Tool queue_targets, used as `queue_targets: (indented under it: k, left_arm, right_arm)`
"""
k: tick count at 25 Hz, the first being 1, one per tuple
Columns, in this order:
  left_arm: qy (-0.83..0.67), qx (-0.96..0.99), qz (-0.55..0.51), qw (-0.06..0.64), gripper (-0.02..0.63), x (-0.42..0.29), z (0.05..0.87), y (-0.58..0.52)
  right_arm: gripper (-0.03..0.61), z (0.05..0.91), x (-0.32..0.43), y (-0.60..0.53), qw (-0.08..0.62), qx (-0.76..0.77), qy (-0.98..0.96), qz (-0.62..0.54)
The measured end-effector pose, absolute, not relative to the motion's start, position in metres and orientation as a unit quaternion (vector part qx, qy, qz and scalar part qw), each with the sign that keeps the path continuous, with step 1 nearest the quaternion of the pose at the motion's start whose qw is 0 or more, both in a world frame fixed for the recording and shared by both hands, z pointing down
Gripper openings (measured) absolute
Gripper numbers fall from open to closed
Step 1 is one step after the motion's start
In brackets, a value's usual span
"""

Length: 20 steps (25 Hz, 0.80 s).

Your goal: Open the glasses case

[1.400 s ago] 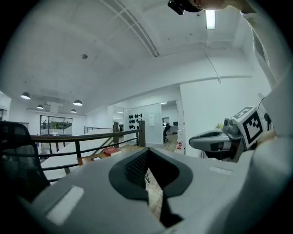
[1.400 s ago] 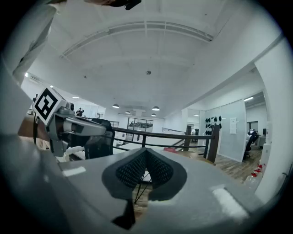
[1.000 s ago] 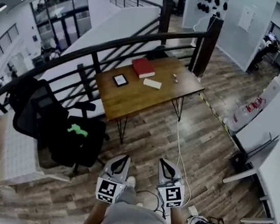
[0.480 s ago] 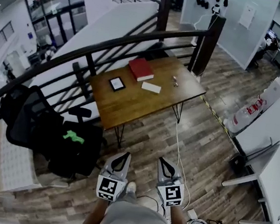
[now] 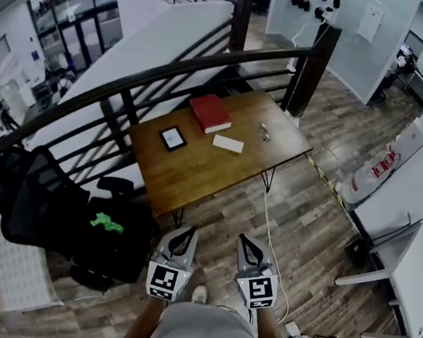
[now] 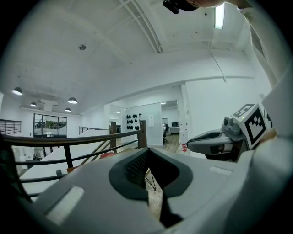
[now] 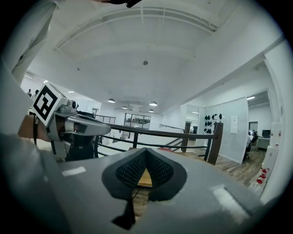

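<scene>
A white oblong case [image 5: 227, 143] lies on the wooden table [image 5: 196, 170], far ahead of both grippers. Beside it lie a red book [image 5: 210, 112], a small black tablet [image 5: 173, 138] and a small metallic item [image 5: 264, 131]. My left gripper [image 5: 184, 232] and right gripper [image 5: 242, 240] are held side by side at waist level, pointing at the table. In the left gripper view the left gripper [image 6: 147, 150] is shut with nothing in it. The right gripper [image 7: 146, 150] is likewise shut and empty in its own view.
A black railing [image 5: 171, 69] runs behind the table. A black office chair [image 5: 50, 208] with a green item [image 5: 107, 223] stands to the left. A white cable [image 5: 270, 227] trails over the wood floor. A white and red cylinder [image 5: 384, 161] and white desks [image 5: 418, 256] stand on the right.
The table and its objects have come nearer in the head view, and the chair has slid toward the lower left. Both grippers travelled forward together, still shut.
</scene>
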State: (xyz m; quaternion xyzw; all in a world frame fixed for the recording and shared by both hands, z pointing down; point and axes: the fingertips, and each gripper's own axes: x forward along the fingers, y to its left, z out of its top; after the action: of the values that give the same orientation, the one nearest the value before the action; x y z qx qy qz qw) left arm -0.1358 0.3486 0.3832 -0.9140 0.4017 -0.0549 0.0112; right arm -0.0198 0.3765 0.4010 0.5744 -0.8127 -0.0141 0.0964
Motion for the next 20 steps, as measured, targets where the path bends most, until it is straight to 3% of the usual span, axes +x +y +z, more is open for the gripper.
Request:
queue_targets:
  k: [20]
  left_arm:
    - [0.388, -0.92, -0.052, 0.006, 0.02, -0.125, 0.39, 0.257]
  right_arm:
    - [0.003, 0.406, -0.011, 0.287, 0.101, 0.588, -0.803, -0.012]
